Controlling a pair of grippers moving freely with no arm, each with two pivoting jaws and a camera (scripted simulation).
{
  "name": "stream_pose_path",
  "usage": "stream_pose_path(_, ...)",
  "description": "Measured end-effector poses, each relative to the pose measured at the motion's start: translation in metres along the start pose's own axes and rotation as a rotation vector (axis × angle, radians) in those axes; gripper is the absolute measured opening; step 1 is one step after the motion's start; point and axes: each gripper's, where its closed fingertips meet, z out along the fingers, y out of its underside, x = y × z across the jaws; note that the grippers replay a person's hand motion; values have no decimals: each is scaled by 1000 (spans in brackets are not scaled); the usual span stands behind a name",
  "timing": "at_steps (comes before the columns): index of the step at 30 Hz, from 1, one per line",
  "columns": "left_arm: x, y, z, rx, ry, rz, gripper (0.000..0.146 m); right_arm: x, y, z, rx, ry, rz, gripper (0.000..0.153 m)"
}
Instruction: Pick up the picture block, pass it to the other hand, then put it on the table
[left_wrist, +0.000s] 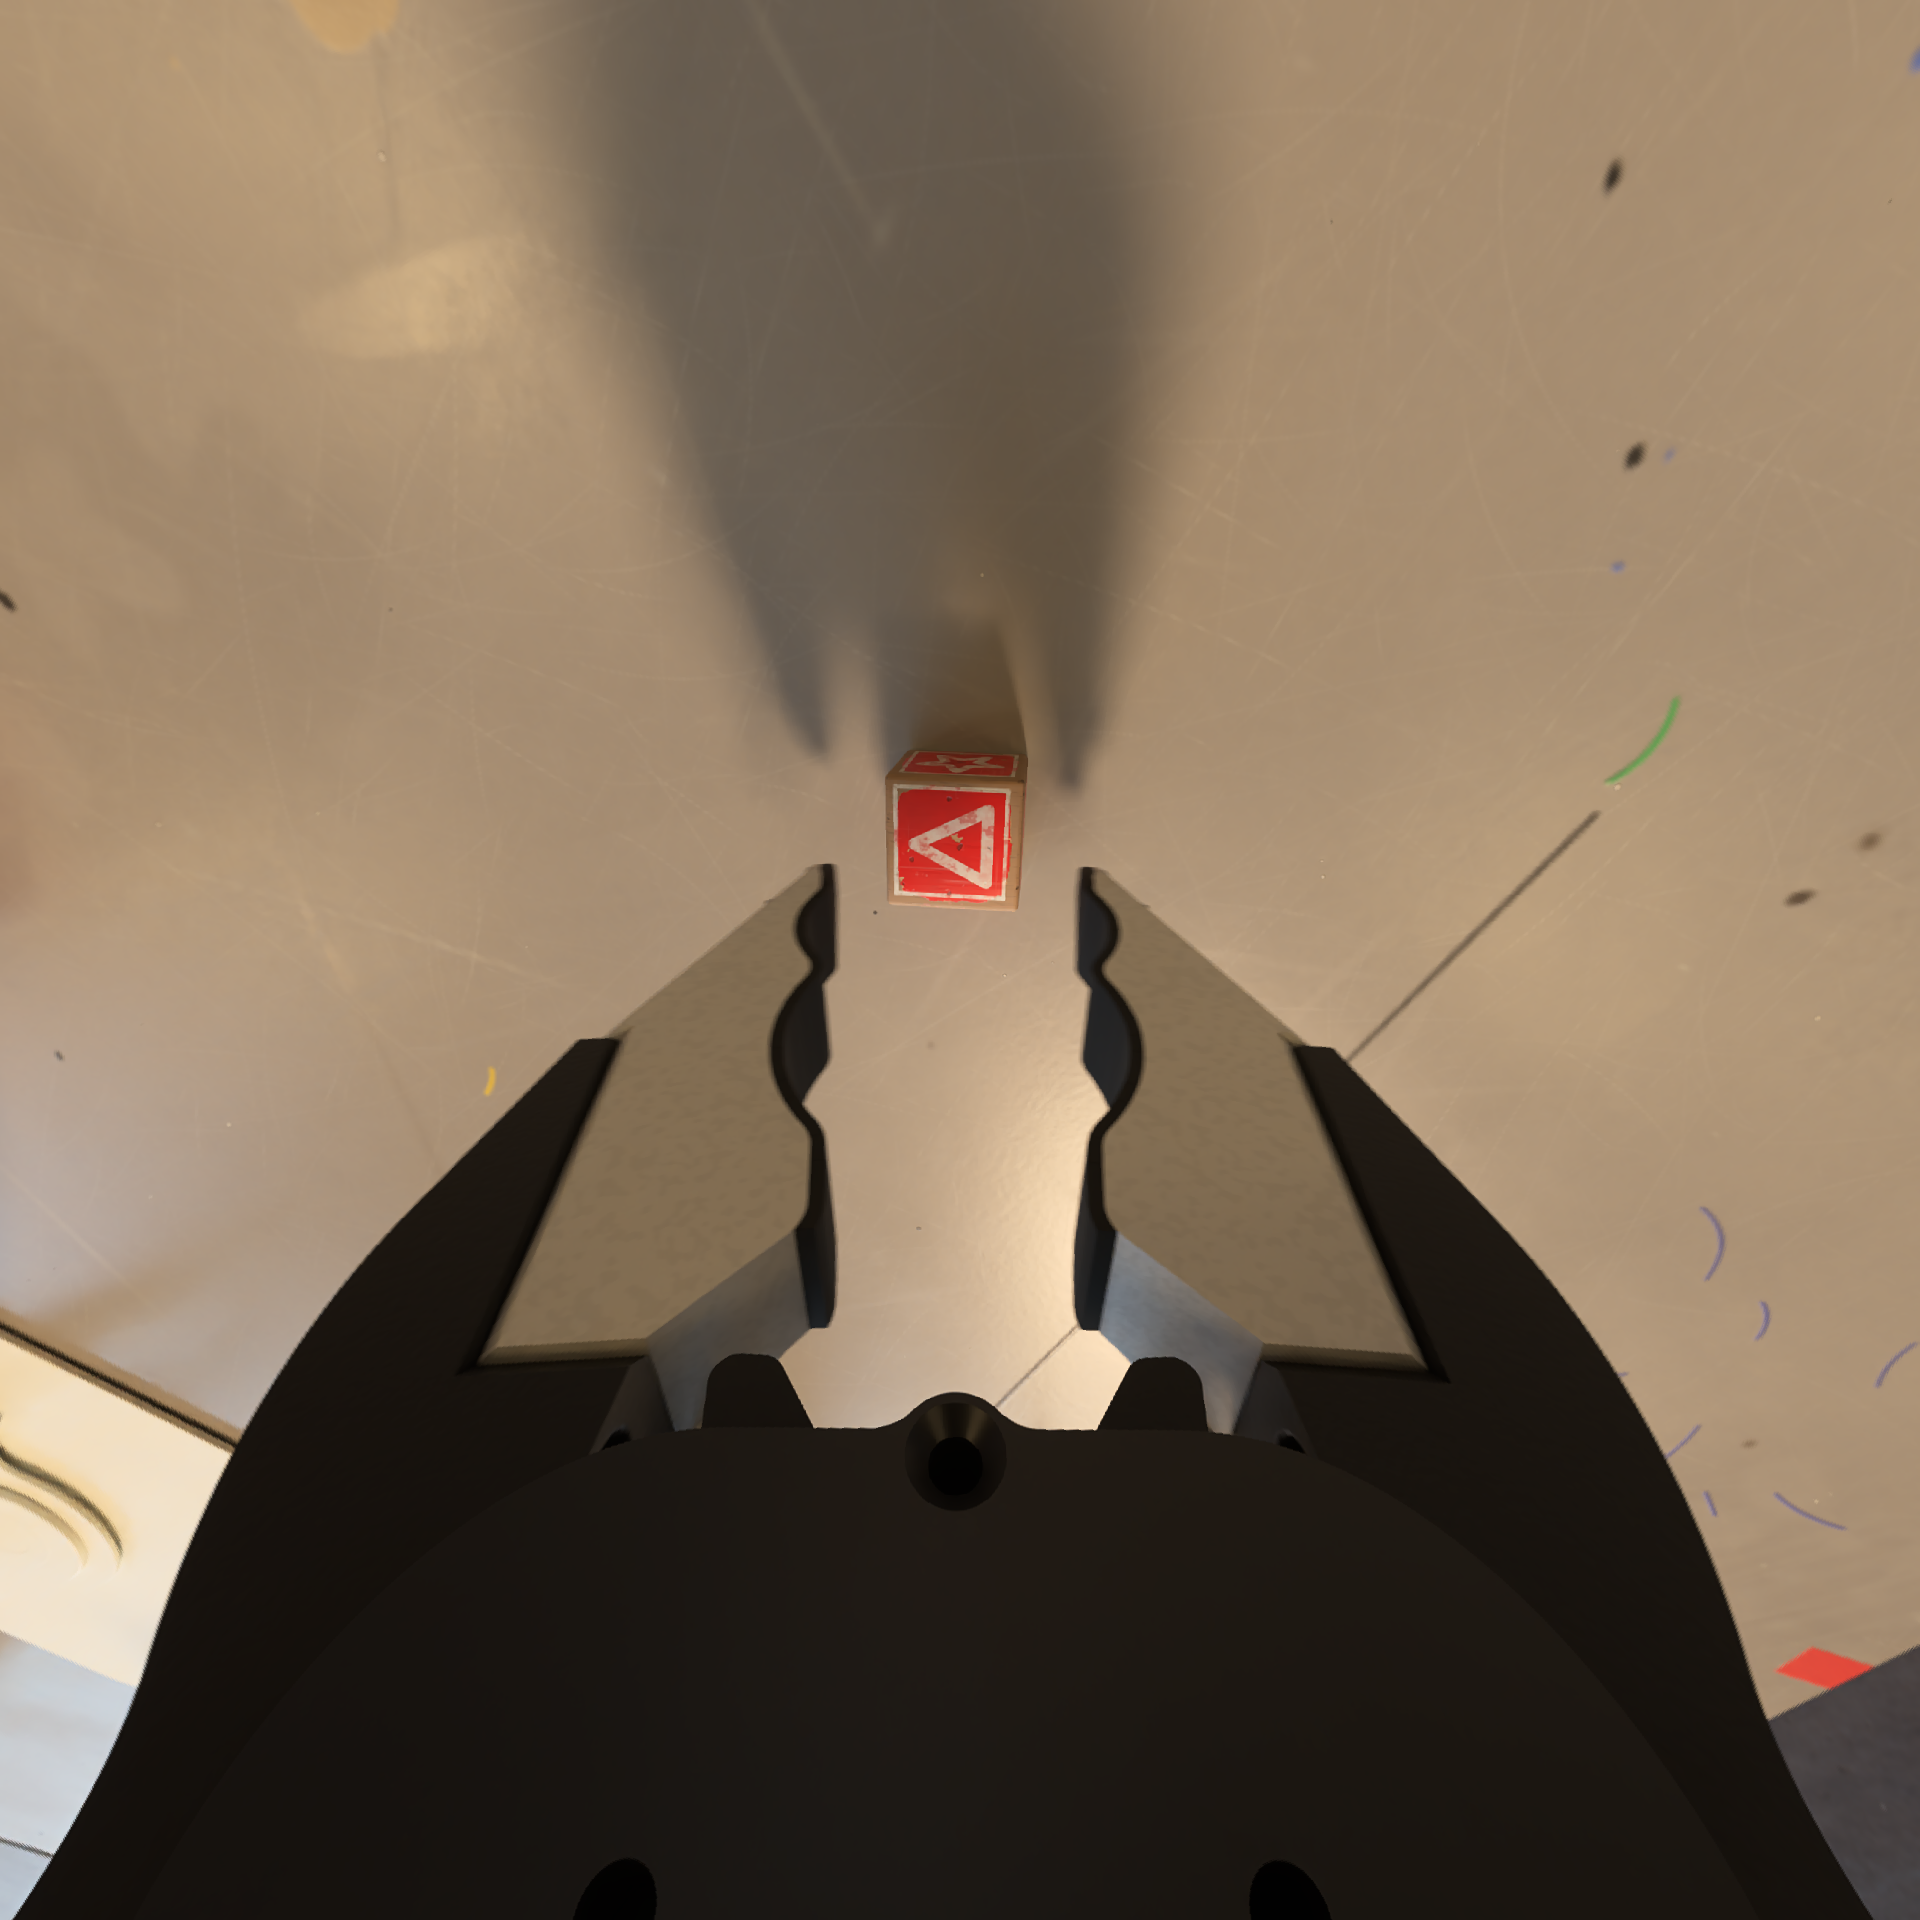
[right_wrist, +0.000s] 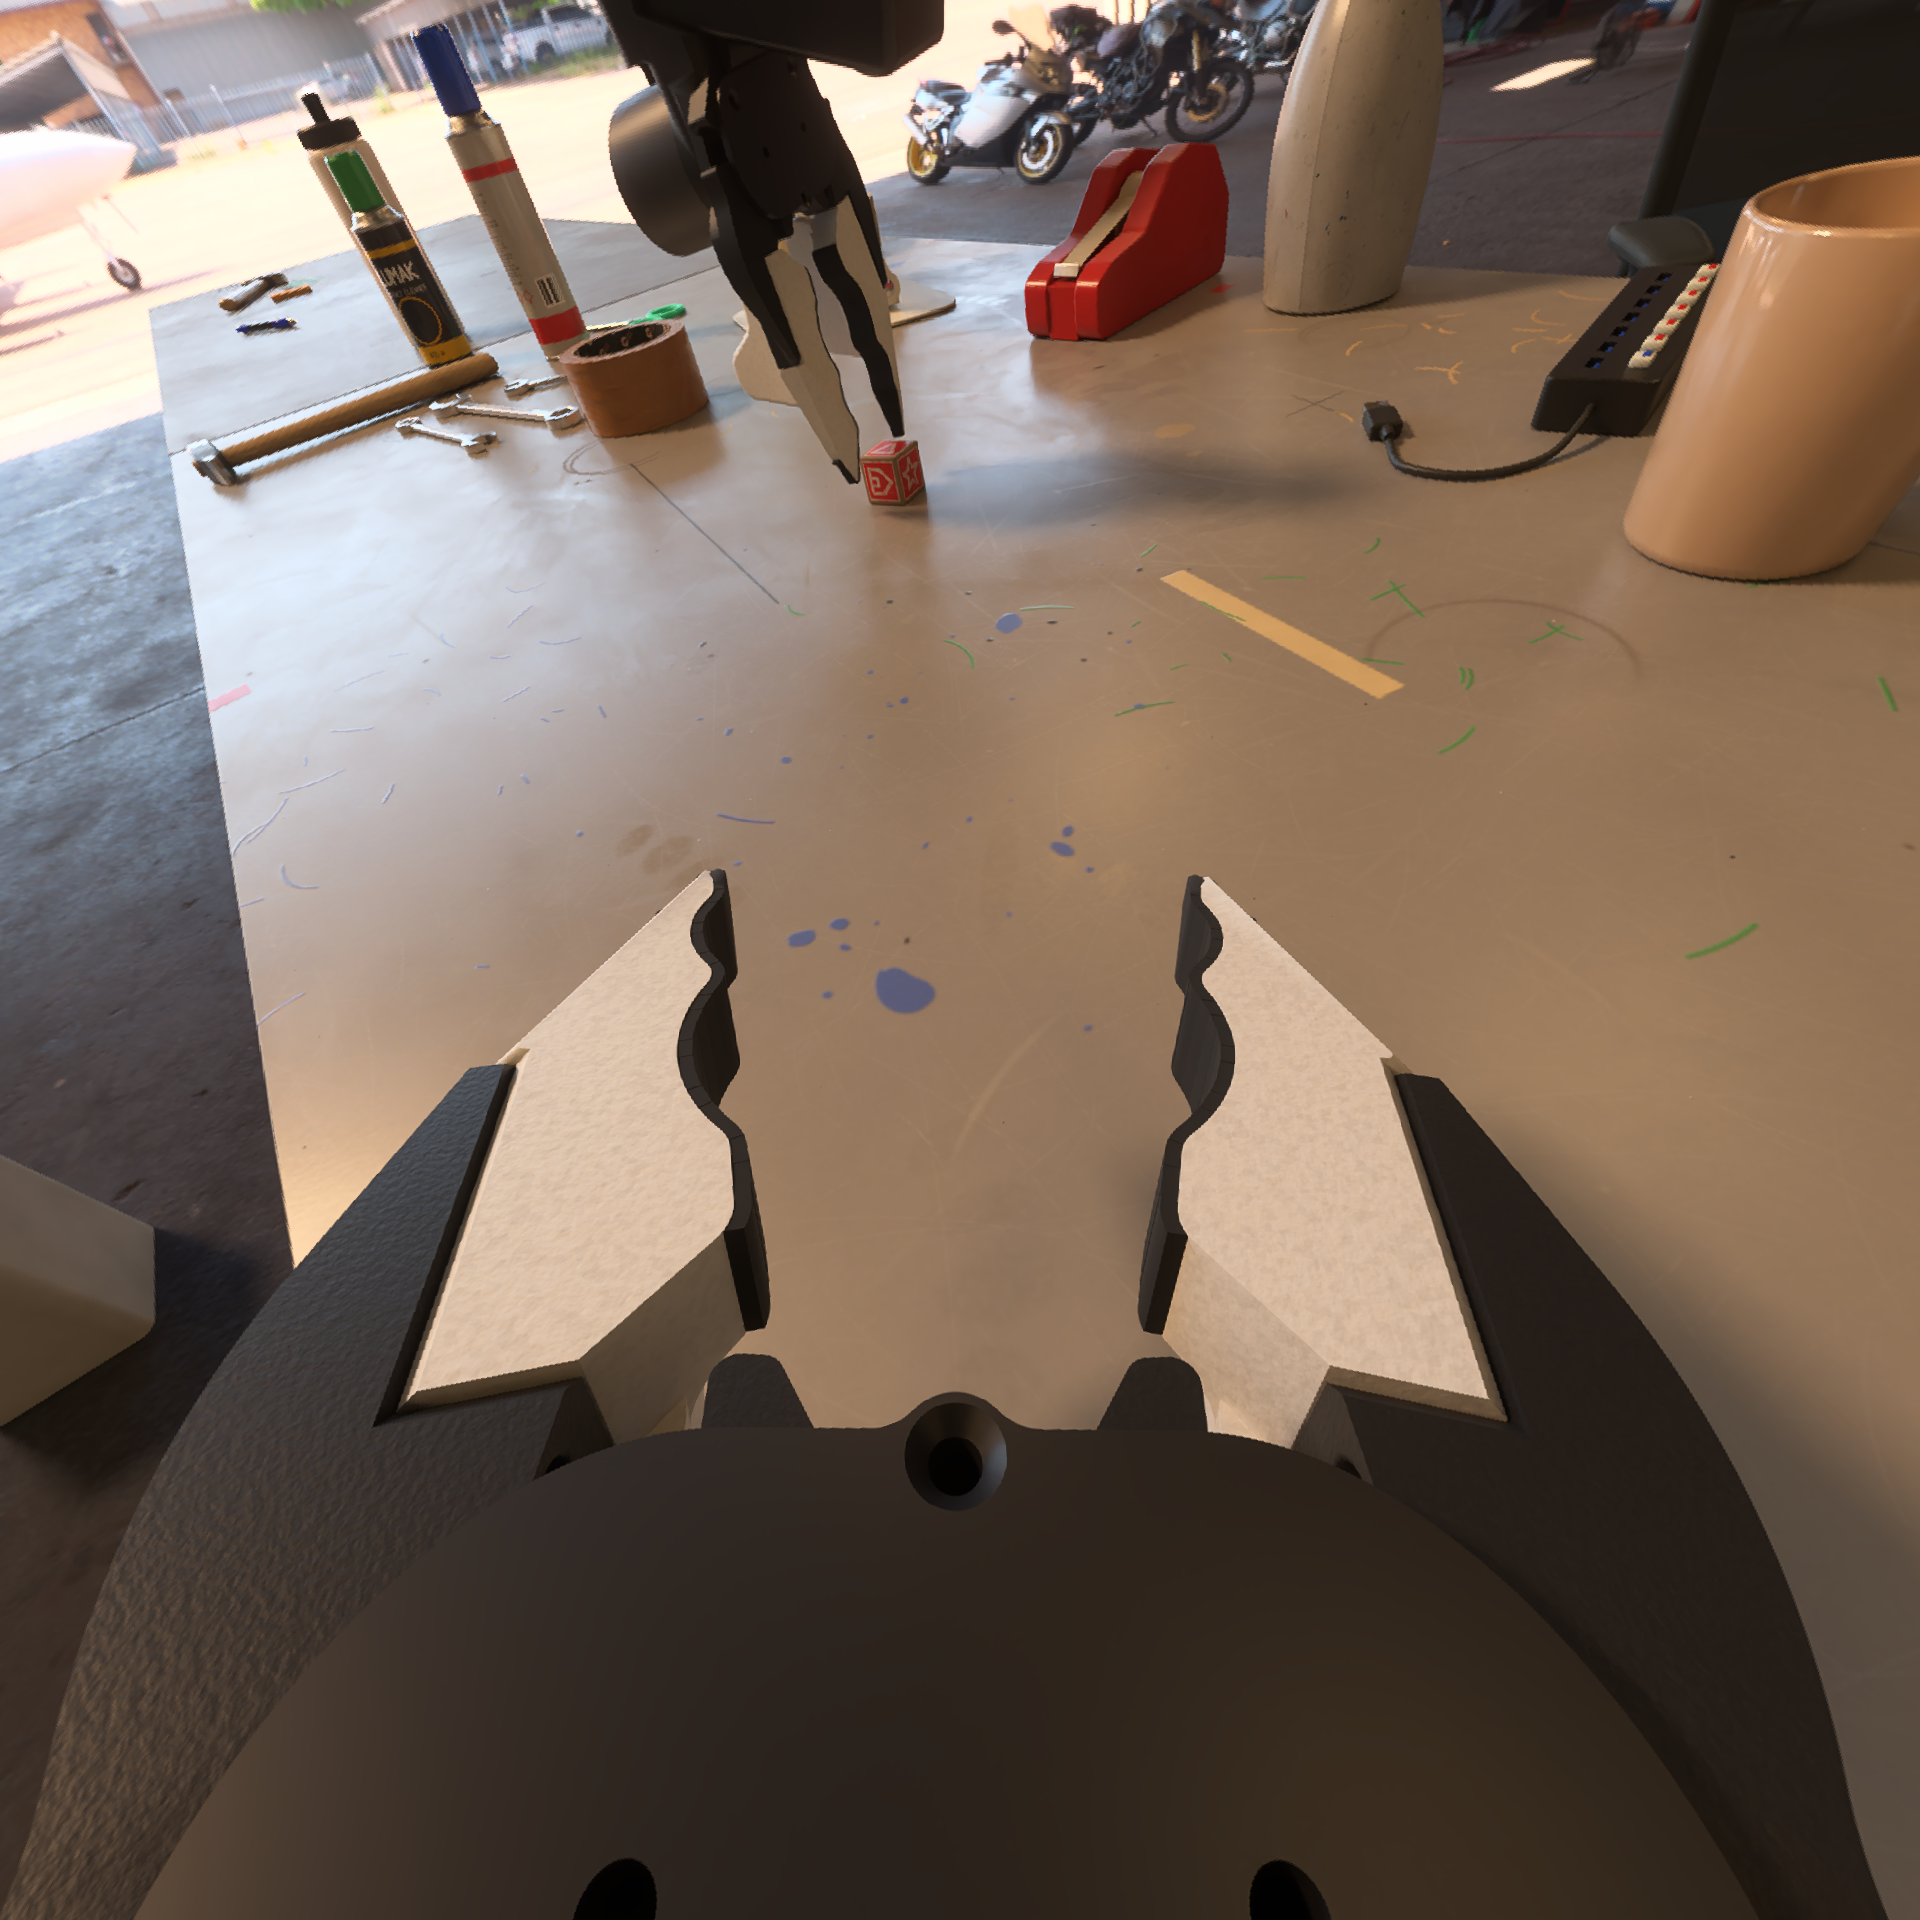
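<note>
table (right_wrist: 935, 727) | one picture block (left_wrist: 956, 831) | two claws parted, empty

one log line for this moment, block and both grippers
phase: pre-grasp | picture block: on table, ungrasped | left gripper: open, poised over block | right gripper: open, empty, apart from block
</note>
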Motion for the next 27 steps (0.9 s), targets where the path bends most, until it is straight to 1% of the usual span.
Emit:
stream_pose_path(2,0,0,1,-3,15,5,26,0,-1,0,3,2,-6,86)
stream_pose_path(6,-3,3,-9,46,21,-42,26,6,-7,-3,20,10,-15,84)
stream_pose_path(8,-2,-3,-26,149,59,-126,26,13,-13,-4,25,21,-36,84)
stream_pose_path(9,2,-11,-39,243,102,-182,26,18,-17,-4,32,33,-58,84)
stream_pose_path(10,7,-24,-56,373,167,-252,26,23,-23,-3,45,47,-89,84)
stream_pose_path(11,17,-39,-78,524,272,-341,26,27,-30,-1,59,61,-129,84)
stream_pose_path(13,42,-68,-122,785,579,-521,26,33,-48,5,92,87,-222,84)
stream_pose_path(14,57,-81,-141,884,743,-592,26,34,-58,10,103,96,-267,84)
stream_pose_path(15,71,-93,-154,942,882,-636,26,33,-69,16,112,97,-308,83)
stream_pose_path(17,103,-116,-167,973,1082,-676,26,25,-93,30,139,75,-391,83)
stream_pose_path(19,133,-139,-172,965,1230,-682,26,11,-116,44,178,29,-466,82)
stream_pose_path(21,159,-161,-175,952,1364,-675,26,-5,-131,56,195,-31,-507,76)
stream_pose_path(23,182,-179,-174,923,1439,-644,26,-15,-139,64,194,-65,-523,75)
stream_pose_path(25,199,-193,-173,899,1471,-614,26,-20,-141,68,197,-72,-544,75)
stream_pose_path(26,206,-198,-173,890,1492,-603,26,-22,-141,69,196,-74,-553,73)
stream_pose_path(27,211,-202,-174,885,1508,-591,26,-22,-140,68,195,-78,-559,68)
